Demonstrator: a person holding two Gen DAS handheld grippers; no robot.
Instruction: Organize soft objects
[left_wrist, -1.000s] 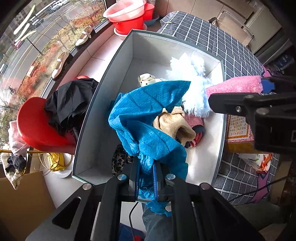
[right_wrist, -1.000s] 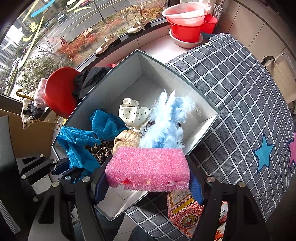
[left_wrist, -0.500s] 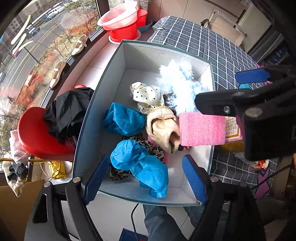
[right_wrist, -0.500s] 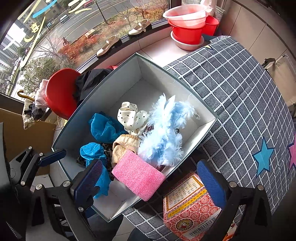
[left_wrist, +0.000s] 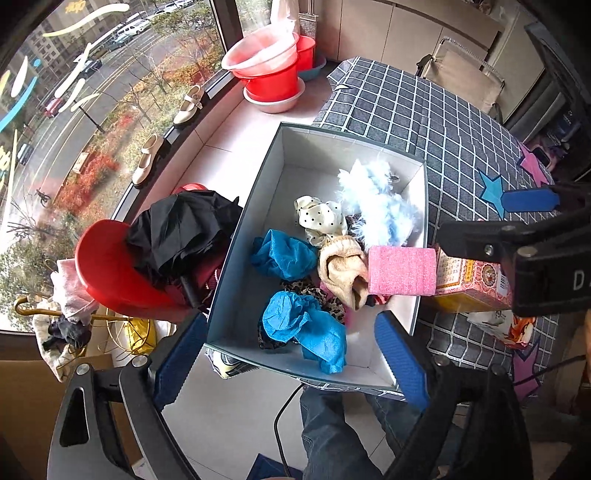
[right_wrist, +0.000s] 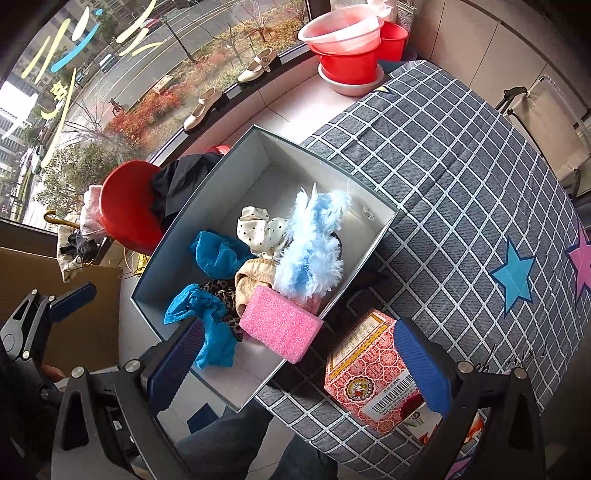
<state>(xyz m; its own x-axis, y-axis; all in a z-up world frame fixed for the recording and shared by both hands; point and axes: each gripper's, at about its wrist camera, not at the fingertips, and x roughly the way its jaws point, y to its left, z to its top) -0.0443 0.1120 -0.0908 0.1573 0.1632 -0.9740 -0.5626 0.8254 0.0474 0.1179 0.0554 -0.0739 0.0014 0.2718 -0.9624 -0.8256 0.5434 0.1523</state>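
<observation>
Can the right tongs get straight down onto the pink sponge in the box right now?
Probably yes. The right tongs are open and empty above the pink sponge, which lies on top at the box edge with nothing over it.

Checked grey cloth (right_wrist: 461, 155) (star patches), open box (right_wrist: 373, 242), red carton (right_wrist: 369, 373) beside it

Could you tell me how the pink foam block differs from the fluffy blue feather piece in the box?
The pink foam block is a flat-sided rectangle; the feather piece is loose and wispy with no firm outline. The block is one solid pink; the feathers mix pale blue and white. The block leans on the box's near right wall, tilted; the feathers lie farther back, by the polka-dot cloth. Both rest inside the box, held by neither hand-held gripper.
</observation>
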